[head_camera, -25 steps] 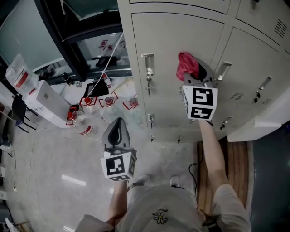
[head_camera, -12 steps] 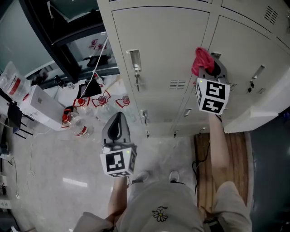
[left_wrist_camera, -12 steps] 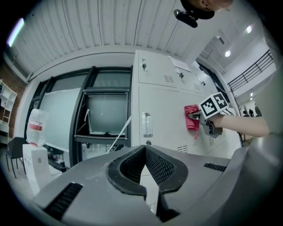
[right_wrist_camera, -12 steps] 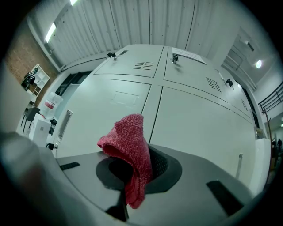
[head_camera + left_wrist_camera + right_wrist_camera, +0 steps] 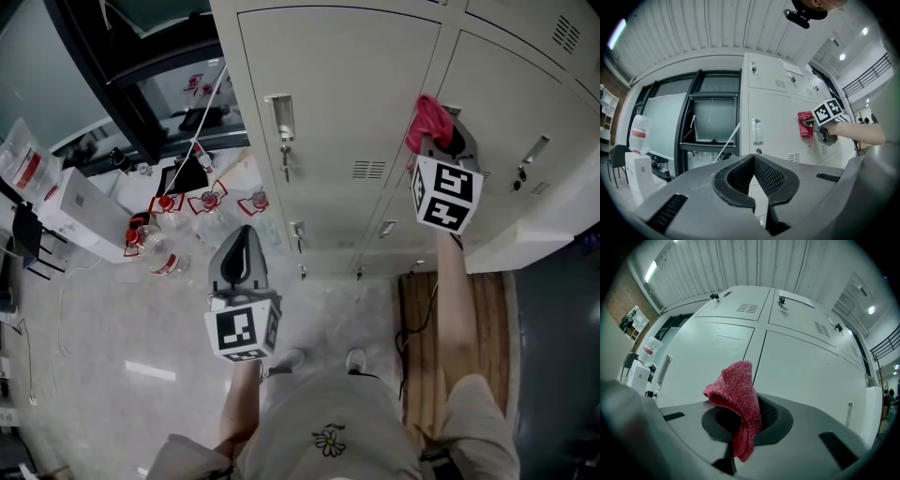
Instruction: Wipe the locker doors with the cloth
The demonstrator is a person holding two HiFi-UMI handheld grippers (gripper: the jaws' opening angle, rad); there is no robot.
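Note:
A red cloth (image 5: 428, 119) is bunched in my right gripper (image 5: 437, 137), which is shut on it and holds it against the pale grey locker doors (image 5: 347, 94), right at the seam between two doors. In the right gripper view the cloth (image 5: 736, 394) droops over the jaws of the right gripper (image 5: 744, 417), with the door seam just behind it. My left gripper (image 5: 244, 236) hangs lower, away from the lockers, shut with nothing in it. From the left gripper (image 5: 753, 158) I see the cloth (image 5: 805, 124) on the door to the right.
A door handle (image 5: 280, 116) and a keyhole sit left of the cloth. Several water bottles (image 5: 155, 248) and a white box (image 5: 70, 208) lie on the floor at the left. A wooden board (image 5: 469, 309) lies by the lockers' foot, and a white ledge (image 5: 553, 234) juts out at the right.
The right gripper has carried the cloth to the right across the door, toward the seam. The left gripper has hardly moved.

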